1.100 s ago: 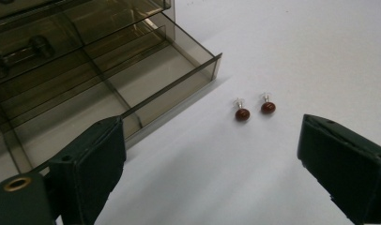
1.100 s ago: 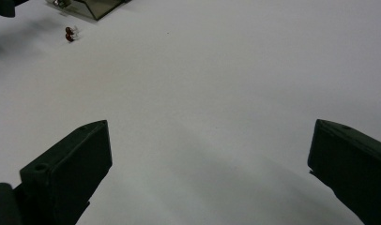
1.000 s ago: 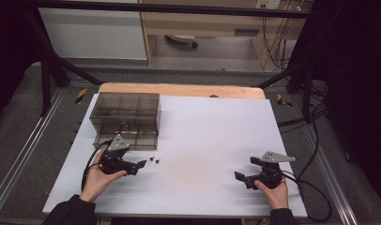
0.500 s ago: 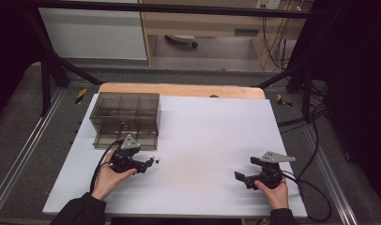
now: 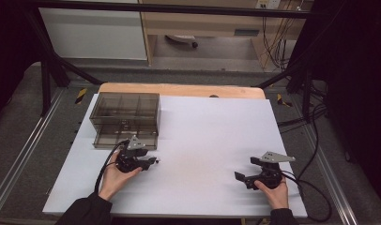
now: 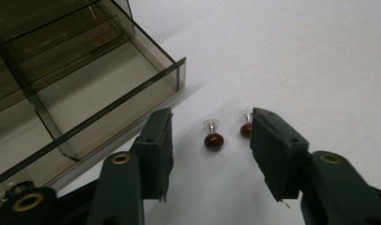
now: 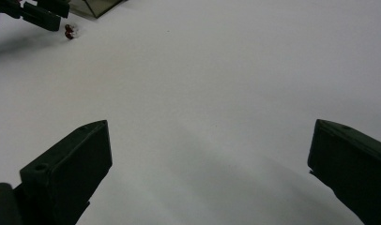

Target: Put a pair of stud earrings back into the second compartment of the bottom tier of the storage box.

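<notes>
Beside the box (image 6: 85, 89), earrings (image 6: 214, 139) between parted fingers (image 6: 156, 150).

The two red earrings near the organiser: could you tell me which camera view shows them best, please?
The left gripper view: the red earrings lie close between its open jaws, silver posts visible, one partly behind a jaw. The right gripper view shows a small red blur. The high view shows a dark speck by the left gripper.

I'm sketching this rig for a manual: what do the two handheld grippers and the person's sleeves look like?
Both the left gripper and right gripper are black, each topped by a grey three-cornered plate and trailing a black cable. Jaws are flat dark blocks with brass-coloured rivets. Sleeves are dark.
</notes>
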### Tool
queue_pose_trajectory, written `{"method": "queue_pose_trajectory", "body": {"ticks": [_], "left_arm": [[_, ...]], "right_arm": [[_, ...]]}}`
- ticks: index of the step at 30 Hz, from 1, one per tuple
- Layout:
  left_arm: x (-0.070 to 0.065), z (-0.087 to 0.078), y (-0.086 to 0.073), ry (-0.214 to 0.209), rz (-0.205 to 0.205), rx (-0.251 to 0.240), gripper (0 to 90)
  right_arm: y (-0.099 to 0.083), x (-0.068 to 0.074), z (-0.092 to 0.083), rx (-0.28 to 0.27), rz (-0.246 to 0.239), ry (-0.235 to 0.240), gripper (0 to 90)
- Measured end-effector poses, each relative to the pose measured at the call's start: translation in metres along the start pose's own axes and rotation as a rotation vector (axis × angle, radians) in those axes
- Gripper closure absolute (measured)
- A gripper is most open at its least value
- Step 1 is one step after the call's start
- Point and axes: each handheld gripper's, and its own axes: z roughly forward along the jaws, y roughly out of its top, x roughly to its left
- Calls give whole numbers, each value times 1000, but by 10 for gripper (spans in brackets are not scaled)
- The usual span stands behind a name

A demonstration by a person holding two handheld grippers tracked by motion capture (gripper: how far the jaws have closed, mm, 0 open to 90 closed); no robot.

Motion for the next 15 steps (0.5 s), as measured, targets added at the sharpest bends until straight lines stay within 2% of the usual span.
{"method": "queue_pose_trajectory", "body": {"ticks": [3,8,15], "left_arm": [[-1,2,0,0,3,11,565],[-2,5,0,-9,-4,13,664],[-3,9,-1,5,6,27,743]], "right_arm": [[0,0,0,2,-4,2,7],[0,0,0,1,-3,2,7],[0,0,0,1,1,2,7]]}}
